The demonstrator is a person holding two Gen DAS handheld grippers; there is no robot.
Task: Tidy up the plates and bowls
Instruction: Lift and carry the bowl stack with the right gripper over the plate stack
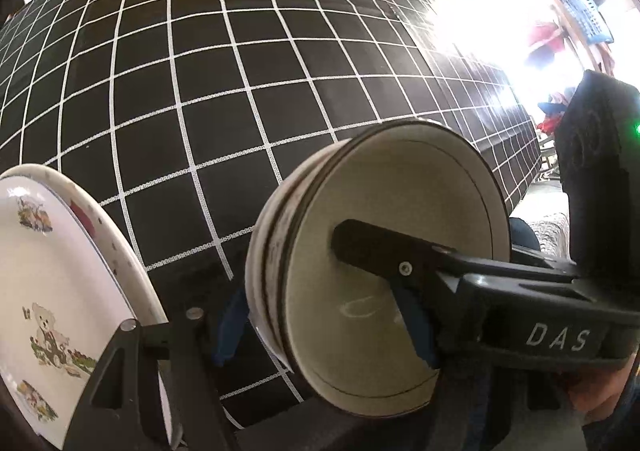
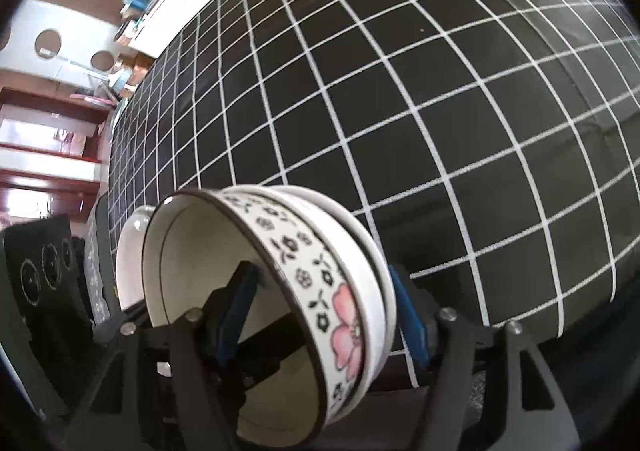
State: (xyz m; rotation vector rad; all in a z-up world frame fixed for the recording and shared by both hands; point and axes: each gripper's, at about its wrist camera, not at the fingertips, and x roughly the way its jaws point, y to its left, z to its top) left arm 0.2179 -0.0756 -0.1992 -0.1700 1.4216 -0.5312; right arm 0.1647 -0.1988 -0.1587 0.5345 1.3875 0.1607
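Task appears partly advanced. The nested stack of white ceramic bowls with black floral band and pink flower [image 2: 320,291] is off the black white-gridded table [image 2: 400,111], carried on edge. White plates printed with a teddy bear [image 1: 52,291] stand at eight o'clock in the left view, seemingly already gathered; final placement of the bowls remains.

The left hand-held gripper [image 1: 320,323] pinches the bowl stack across its depth. The right hand-held gripper [image 2: 320,315] likewise clamps the stack, one blue pad inside, one behind. Both point steeply downward over the table.
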